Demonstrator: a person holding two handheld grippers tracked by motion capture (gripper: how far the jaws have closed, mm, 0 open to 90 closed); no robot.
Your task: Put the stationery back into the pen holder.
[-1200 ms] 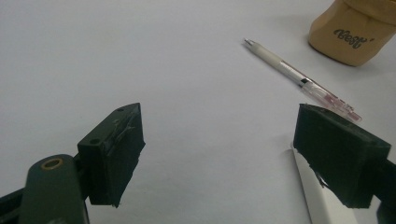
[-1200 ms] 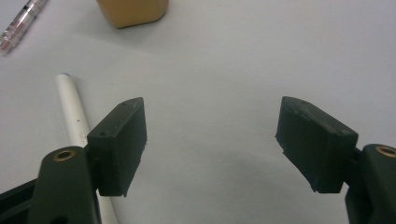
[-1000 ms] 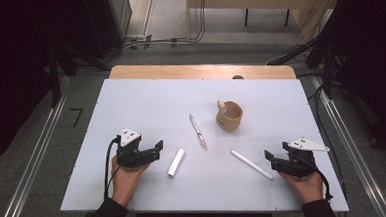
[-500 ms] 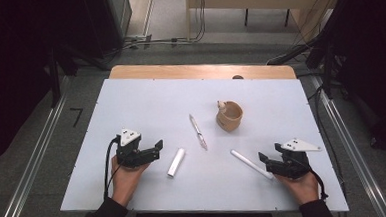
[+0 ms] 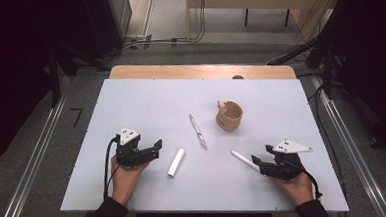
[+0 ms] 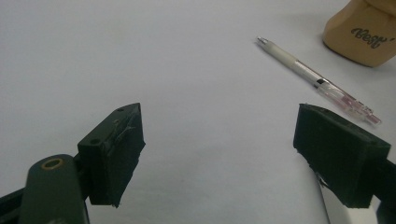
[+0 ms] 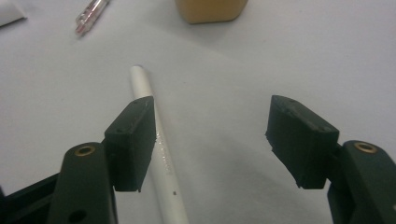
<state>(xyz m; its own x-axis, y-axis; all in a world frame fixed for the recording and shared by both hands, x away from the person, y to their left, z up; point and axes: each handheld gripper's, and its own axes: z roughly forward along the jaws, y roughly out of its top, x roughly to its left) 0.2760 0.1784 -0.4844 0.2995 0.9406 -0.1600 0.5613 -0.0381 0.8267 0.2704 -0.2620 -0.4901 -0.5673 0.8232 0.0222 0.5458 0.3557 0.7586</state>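
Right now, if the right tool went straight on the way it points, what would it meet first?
Probably the tan wooden cup ahead; the right tool, jaws open and just closing, already has the thin white stick beside its left jaw.

The only readable writing is dark cursive lettering that looks like "Best" on the side of the tan cup (image 6: 366,32), far right on the table in the left gripper view.
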